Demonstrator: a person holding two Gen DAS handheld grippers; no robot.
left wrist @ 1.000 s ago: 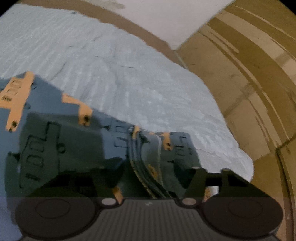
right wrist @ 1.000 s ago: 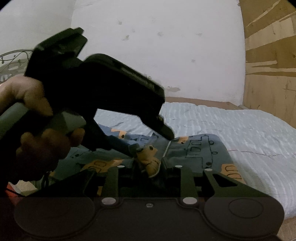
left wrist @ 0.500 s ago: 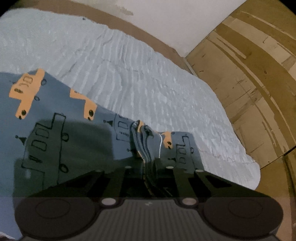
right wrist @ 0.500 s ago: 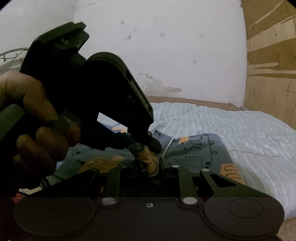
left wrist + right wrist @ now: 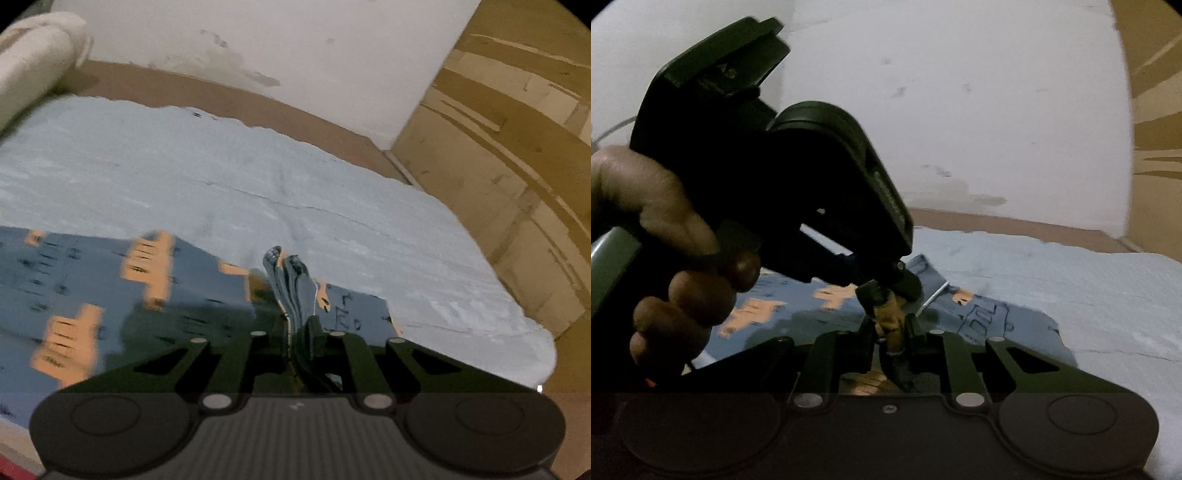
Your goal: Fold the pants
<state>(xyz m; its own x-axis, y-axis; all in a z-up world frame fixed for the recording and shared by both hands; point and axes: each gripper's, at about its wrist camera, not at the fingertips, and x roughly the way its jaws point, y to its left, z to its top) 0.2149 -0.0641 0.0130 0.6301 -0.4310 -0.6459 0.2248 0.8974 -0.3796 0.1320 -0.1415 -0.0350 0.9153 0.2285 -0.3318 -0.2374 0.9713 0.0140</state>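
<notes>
Blue-grey pants (image 5: 92, 280) with orange vehicle prints lie on a light blue bedspread (image 5: 221, 166). My left gripper (image 5: 295, 328) is shut on a bunched fold of the pants, and a tuft of cloth stands up past its fingers. In the right wrist view the pants (image 5: 997, 321) spread out to the right. There my right gripper (image 5: 890, 332) has its jaws closing, with its pads pinching a bunch of the same cloth. The left gripper (image 5: 882, 286), held by a person's hand (image 5: 665, 229), grips the fold just beyond the right one. The pinched edge is lifted off the bed.
A rolled white pillow (image 5: 33, 55) lies at the far left of the bed. A brown bed frame (image 5: 221, 92) runs under the white wall (image 5: 295, 44). Wood panelling (image 5: 517, 147) stands on the right, past the bedspread's corner (image 5: 535, 343).
The left jaws went from wide open to shut on the pants fold. Both grippers have risen, lifting the cloth, and the left view has tilted up toward the wall. The right jaws narrowed on the cloth.
</notes>
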